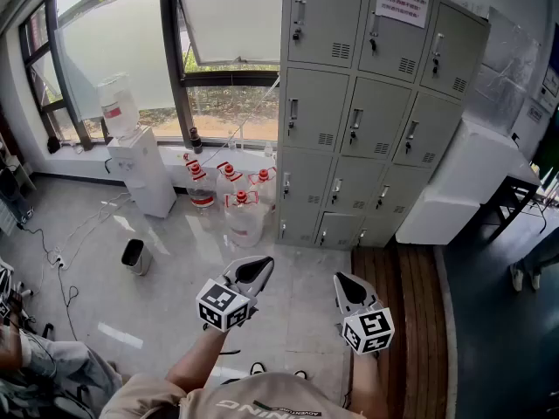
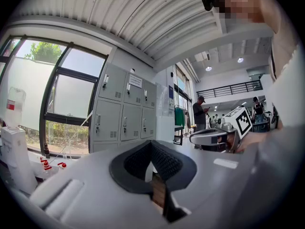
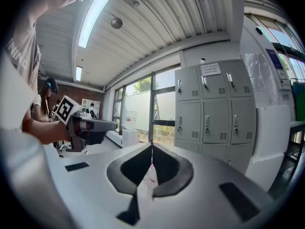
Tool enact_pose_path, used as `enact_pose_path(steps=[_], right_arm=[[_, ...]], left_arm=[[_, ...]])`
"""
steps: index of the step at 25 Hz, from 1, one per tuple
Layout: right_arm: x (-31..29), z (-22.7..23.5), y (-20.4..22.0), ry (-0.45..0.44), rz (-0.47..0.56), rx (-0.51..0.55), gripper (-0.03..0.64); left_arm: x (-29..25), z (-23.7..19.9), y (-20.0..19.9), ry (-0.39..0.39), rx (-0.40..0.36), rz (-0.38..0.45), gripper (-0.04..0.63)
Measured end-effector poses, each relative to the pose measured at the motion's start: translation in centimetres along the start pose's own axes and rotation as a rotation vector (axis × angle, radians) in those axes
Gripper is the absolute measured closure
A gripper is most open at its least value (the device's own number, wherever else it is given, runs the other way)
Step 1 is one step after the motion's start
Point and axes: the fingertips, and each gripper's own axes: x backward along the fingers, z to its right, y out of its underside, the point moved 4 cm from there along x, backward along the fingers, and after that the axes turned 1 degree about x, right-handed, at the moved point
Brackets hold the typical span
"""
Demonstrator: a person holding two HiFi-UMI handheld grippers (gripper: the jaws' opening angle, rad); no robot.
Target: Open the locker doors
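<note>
A grey bank of lockers stands ahead against the wall, three columns wide, every door closed with its handle latch showing. A paper notice is stuck on a top door. My left gripper and right gripper are held side by side low in the head view, well short of the lockers and touching nothing. In the left gripper view the lockers are far off and the left gripper is shut and empty. The right gripper is likewise shut, with the lockers to its right.
A white water dispenser and several water jugs stand under the window left of the lockers. A small black bin and cables lie on the floor. A white cabinet adjoins the lockers' right side. People stand in the background.
</note>
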Motion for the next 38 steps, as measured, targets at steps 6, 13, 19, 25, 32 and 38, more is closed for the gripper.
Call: enact_pose_path(steps=[6,13,19,25,32,38], right_arm=[[-2.4,0.5,-0.6,-0.011,0.012,0.021,0.606],[-5.7,-0.3,-1.4,-0.024,0.014,0.026,0.606],[-10.3,-1.0,-3.7,-0.027,0.034,0.067,0.606],[-15.4,-0.6,-6.9,-0.036,0.083,0.092,0.606],[-24.6,5.1,-9.8,-0.083,0.161,0.111,0.606],[-32.5,13.5,-12.3,-0.140,0.201,0.137,0.606]], left_arm=[[-1.3,-1.0,-1.1,0.009,-0.040,0.031,0.588],[-1.5,-4.2,-1.2,0.013,-0.036,0.020,0.588],[-1.5,-7.2,-3.3,0.028,-0.065,0.035,0.588],[-1.9,-12.2,-3.2,0.003,-0.045,0.024,0.588],[-9.0,-19.3,-5.6,-0.009,-0.071,0.051,0.588],[-18.2,-24.8,-8.1,-0.043,-0.087,0.052,0.588]])
